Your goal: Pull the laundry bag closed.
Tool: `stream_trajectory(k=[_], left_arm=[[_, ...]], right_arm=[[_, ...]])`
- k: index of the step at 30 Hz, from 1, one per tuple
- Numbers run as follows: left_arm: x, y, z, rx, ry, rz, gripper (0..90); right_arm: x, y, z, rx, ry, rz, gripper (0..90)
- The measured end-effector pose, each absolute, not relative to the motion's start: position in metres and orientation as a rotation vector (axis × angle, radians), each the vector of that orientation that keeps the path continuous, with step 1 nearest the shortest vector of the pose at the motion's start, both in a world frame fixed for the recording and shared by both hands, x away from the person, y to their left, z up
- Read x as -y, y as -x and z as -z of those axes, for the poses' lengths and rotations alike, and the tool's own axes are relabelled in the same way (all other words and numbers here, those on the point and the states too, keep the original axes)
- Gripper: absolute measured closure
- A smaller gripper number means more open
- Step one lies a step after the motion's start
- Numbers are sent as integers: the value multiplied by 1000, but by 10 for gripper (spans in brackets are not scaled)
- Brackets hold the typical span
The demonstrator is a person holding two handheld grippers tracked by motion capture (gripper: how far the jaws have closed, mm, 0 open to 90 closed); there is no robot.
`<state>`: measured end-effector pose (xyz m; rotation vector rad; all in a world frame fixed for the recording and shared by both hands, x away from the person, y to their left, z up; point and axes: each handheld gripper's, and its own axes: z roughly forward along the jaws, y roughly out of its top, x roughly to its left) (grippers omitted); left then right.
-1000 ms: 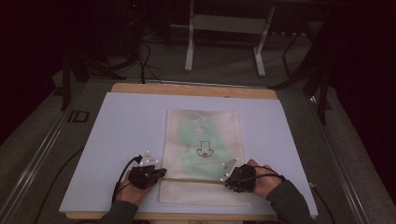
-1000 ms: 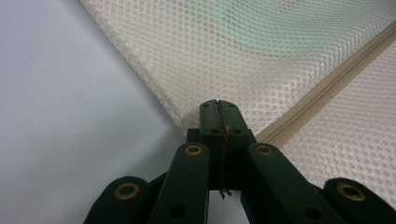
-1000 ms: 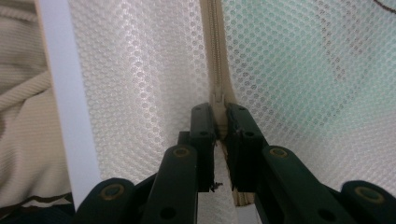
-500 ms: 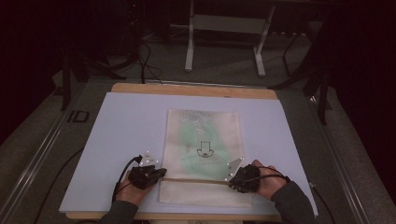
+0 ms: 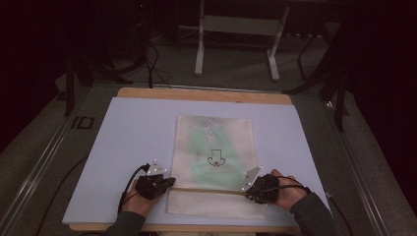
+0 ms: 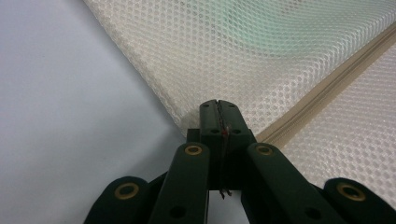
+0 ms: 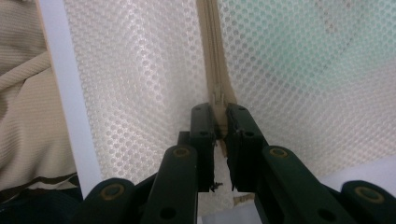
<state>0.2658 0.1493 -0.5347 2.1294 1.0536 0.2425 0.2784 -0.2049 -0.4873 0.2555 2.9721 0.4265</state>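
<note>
A cream mesh bag lies flat on the pale board, with something green showing through it and a small black print on top. A beige zipper runs across its near part. My left gripper is at the zipper's left end. In the left gripper view, the left gripper has its jaws pressed together on the bag's edge. My right gripper is at the zipper's right end. In the right gripper view, the right gripper is pinching the beige zipper pull.
The board rests on a wooden table. Beyond the table, a metal stand and cables sit on the dark floor. Bare board spreads to the left and right of the bag. The person's beige clothing is near the table's front edge.
The right gripper has shifted slightly to the right along the zipper line. The left gripper has kept still.
</note>
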Motion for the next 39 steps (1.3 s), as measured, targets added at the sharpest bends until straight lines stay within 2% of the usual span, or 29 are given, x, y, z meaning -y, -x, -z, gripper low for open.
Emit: stream_trajectory(k=[26, 39], left_arm=[[-149, -266, 535, -1052, -2131, -245, 893], [-149, -266, 534, -1054, -2129, -234, 891]], right_arm=[[239, -278, 486, -2949, -370, -428, 822], [239, -281, 486, -2922, -387, -419, 822]])
